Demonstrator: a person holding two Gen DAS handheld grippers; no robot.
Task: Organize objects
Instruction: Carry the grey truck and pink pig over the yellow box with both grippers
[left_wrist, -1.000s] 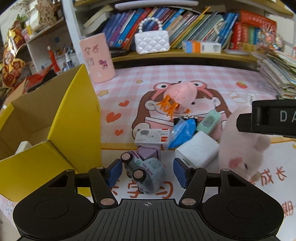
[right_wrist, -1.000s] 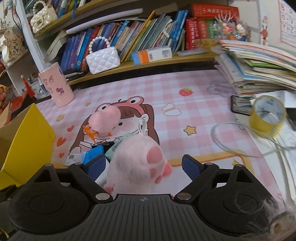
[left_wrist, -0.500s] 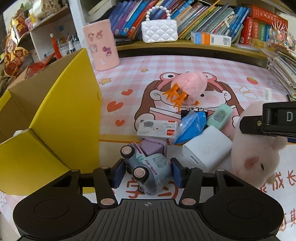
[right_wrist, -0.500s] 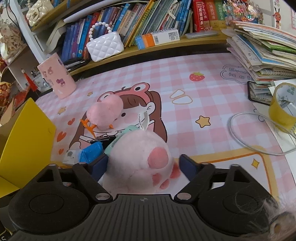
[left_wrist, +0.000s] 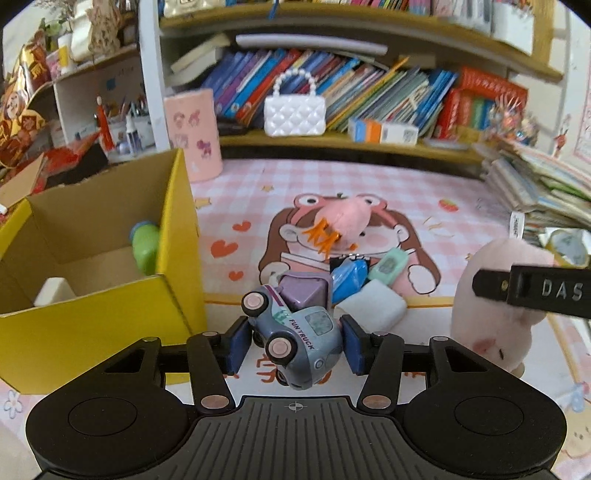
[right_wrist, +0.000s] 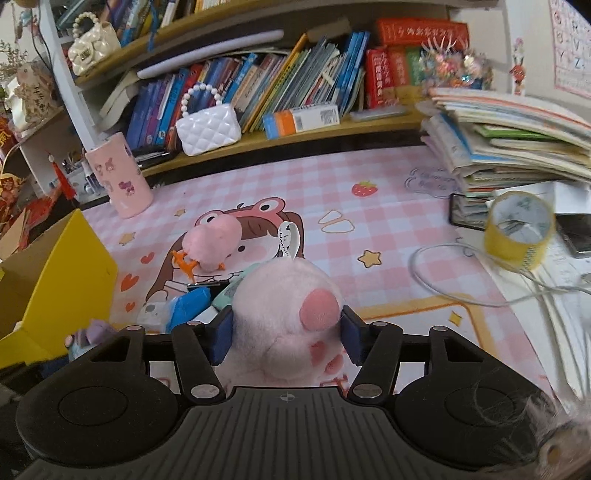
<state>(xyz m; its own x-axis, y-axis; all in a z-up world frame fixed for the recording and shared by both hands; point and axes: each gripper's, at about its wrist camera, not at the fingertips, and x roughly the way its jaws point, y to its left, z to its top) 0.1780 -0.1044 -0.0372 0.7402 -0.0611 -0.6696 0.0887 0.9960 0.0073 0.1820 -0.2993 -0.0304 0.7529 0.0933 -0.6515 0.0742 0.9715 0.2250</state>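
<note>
Your left gripper clamps the glossy grey toy truck, tilted beside the open yellow cardboard box at the mat's left edge. Your right gripper squeezes the fuzzy pink plush pig, its underside hidden behind the gripper body.

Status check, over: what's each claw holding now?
Left gripper shut on toy truck. Right gripper shut on pink plush. Yellow box beside, unobstructed.

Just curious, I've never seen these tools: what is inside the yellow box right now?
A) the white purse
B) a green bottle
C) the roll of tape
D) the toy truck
B: a green bottle leans in the far corner of the yellow box.
</note>
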